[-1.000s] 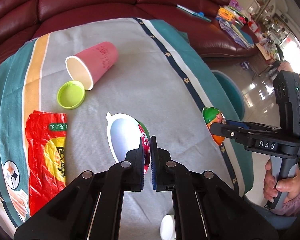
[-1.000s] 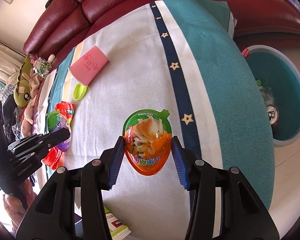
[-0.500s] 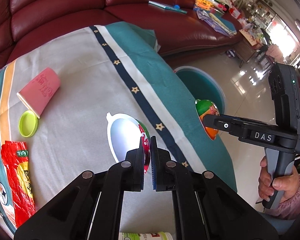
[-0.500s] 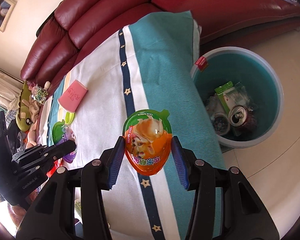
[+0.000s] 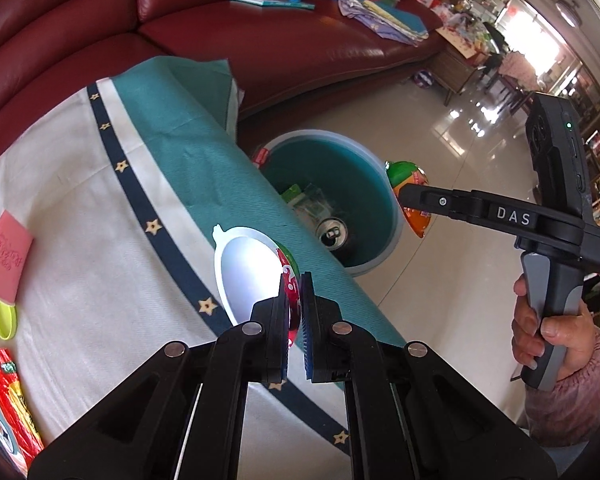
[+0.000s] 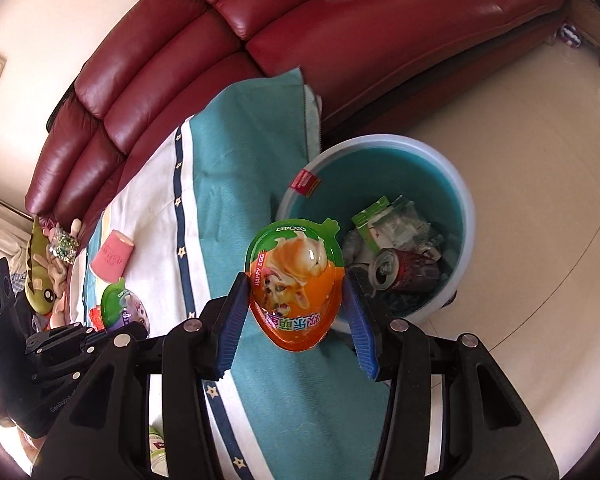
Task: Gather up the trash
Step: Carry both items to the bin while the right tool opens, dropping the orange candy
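My left gripper (image 5: 295,304) is shut on the thin rim of an egg-shaped toy package (image 5: 246,272), whose white hollow back faces me; from the right wrist view this package (image 6: 122,306) is green and purple. My right gripper (image 6: 295,282) is shut on an orange and green egg package (image 6: 296,280) with a dog picture, held in the air beside the table's edge, near the rim of a teal trash bin (image 6: 462,200). The bin (image 5: 380,168) stands on the floor and holds a drink can (image 6: 400,270) and wrappers. A hand (image 5: 540,328) grips the right gripper's (image 5: 404,198) handle.
The striped tablecloth (image 5: 100,240) carries a pink paper cup (image 5: 6,258), a lime lid (image 5: 4,318) and a red snack bag (image 5: 8,400) at the left. A dark red sofa (image 5: 260,40) runs behind the table. Plush toys (image 6: 40,276) lie at the far left. Shiny floor surrounds the bin.
Both grippers have swept to the right across the table with their egg packages. The bin has come into full view, and the cup, lid and red bag have slid left.
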{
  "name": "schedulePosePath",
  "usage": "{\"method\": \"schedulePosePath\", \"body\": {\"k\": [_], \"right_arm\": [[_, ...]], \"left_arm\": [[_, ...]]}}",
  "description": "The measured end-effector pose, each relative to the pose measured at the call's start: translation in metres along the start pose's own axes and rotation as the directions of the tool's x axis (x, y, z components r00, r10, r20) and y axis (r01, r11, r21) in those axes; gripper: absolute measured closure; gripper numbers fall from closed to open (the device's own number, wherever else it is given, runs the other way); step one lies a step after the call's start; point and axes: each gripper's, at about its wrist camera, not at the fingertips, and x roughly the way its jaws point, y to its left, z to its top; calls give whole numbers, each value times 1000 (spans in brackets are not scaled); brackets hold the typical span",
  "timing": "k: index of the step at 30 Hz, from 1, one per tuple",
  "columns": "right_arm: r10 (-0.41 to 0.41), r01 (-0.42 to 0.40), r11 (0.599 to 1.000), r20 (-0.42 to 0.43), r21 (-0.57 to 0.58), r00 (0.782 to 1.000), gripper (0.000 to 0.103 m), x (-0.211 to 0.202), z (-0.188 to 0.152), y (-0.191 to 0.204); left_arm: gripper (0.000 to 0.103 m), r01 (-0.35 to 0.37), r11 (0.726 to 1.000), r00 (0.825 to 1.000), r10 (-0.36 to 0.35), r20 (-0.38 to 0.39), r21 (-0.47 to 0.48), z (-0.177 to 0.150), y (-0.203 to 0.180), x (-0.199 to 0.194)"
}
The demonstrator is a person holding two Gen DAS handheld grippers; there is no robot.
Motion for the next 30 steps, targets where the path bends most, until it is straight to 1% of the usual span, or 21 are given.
{"method": "schedulePosePath", "body": {"k": [4, 8, 16, 18, 19, 20, 21, 23, 24, 26, 30], "right_arm": [[-24, 24, 999, -3, 34, 1000, 57, 2, 10, -25], [-38, 39, 998, -18, 53, 999, 57, 10, 16, -41], [-58, 60, 996, -40, 65, 998, 57, 28, 29, -56], [-62, 65, 996, -42, 63, 997, 56, 32, 33, -57], [-62, 64, 996, -41, 68, 997, 52, 33, 35, -58], [-61, 63, 995, -40, 74, 997, 39, 34, 36, -60], [-61, 64, 995, -36, 79, 997, 33, 34, 36, -61], [-66, 69, 994, -34, 81, 997, 31, 34, 37, -63], [-70, 73, 994, -36, 84, 997, 28, 34, 37, -64], [-87, 90, 992, -35, 90, 996, 27, 33, 35, -67], [-96, 100, 989, -40, 112, 995, 22, 27, 31, -74]], "left_arm": [[97, 27, 999, 999, -26, -26, 24, 10, -14, 19], [97, 44, 998, 998, -42, -46, 39, 22, -25, 37], [97, 51, 998, 997, -48, -66, 44, 46, -36, 65], [97, 52, 998, 996, -49, -70, 43, 50, -36, 69], [97, 54, 998, 996, -51, -72, 40, 52, -36, 71], [97, 56, 998, 996, -53, -75, 37, 54, -36, 74], [97, 57, 998, 995, -54, -78, 35, 54, -37, 75], [97, 59, 998, 995, -56, -83, 36, 54, -37, 78], [97, 62, 997, 995, -58, -86, 37, 53, -37, 80], [97, 63, 997, 994, -60, -91, 39, 55, -37, 82], [97, 70, 997, 993, -65, -95, 43, 56, -39, 84]]}}
